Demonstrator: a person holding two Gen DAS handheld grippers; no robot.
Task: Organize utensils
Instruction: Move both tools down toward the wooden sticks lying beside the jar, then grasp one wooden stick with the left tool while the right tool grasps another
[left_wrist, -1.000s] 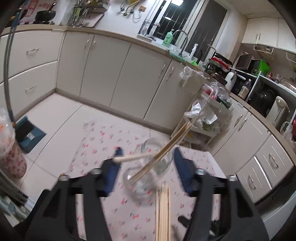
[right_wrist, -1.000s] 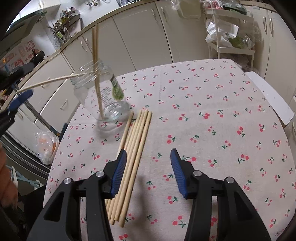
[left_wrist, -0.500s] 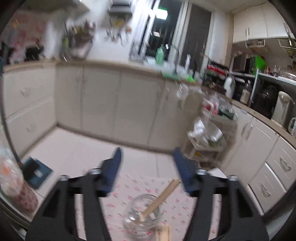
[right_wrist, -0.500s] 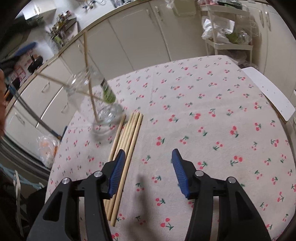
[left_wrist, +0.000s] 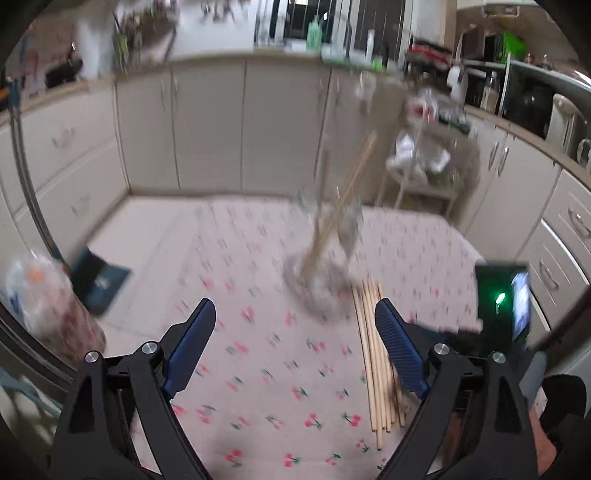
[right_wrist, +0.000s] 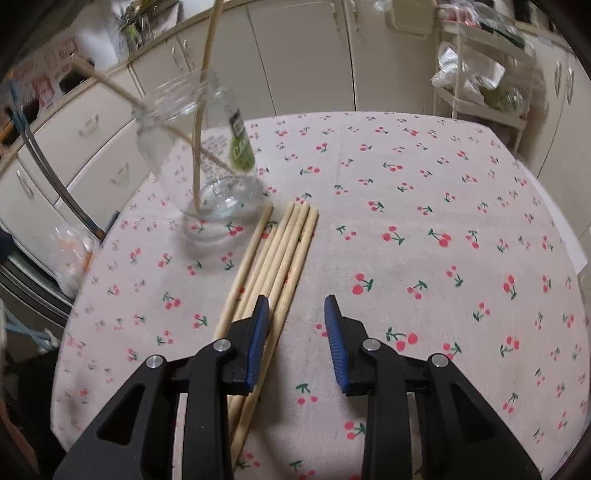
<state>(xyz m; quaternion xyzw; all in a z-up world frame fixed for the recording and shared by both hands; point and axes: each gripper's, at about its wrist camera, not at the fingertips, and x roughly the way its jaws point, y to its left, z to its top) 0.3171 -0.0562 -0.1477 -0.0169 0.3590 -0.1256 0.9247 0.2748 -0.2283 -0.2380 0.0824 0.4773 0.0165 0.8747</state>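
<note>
Left gripper (left_wrist: 293, 332) lower now, nearer jar (right_wrist: 207, 162) — both grippers agape, empty — right gripper (right_wrist: 293, 325) beside chopsticks (right_wrist: 284, 251)

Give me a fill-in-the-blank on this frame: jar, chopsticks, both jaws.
1. The glass jar holds ____ chopsticks.
2. The loose chopsticks lie on the cherry-print ____.
3. The right gripper has its jaws ____ and holds nothing.
4. The loose bundle lies under the right gripper's ____ jaw.

Missing words: two; tablecloth; open; left
</note>
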